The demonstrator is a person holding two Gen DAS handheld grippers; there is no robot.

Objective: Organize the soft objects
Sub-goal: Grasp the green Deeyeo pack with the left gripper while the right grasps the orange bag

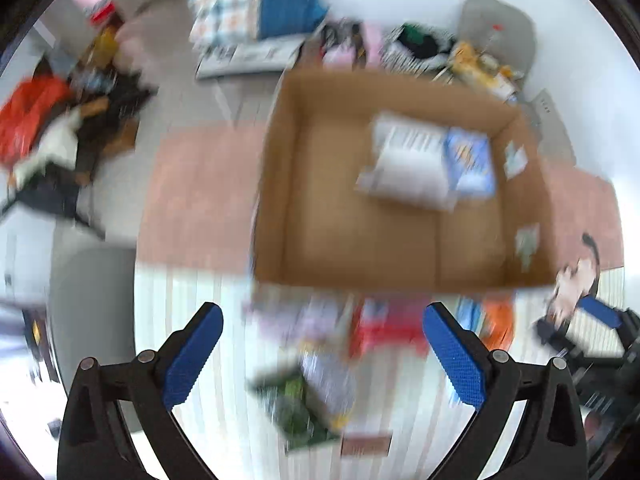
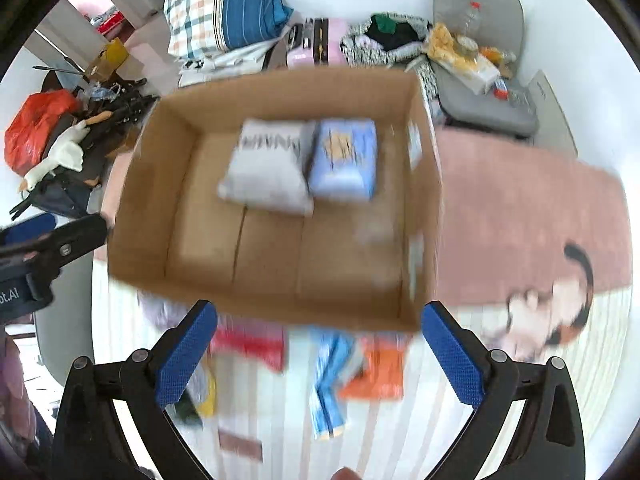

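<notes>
A brown cardboard box sits on a bed. Inside lie a white soft pack and a blue soft pack. In front of the box lie loose soft packs: red, orange, blue striped, green and lilac. My left gripper is open and empty above them. My right gripper is open and empty too; it also shows at the right edge of the left wrist view. Both views are motion-blurred.
A pink blanket with a cartoon face covers the bed behind and right of the box. Pillows, a grey cushion, clothes and a red bag crowd the far side and the floor.
</notes>
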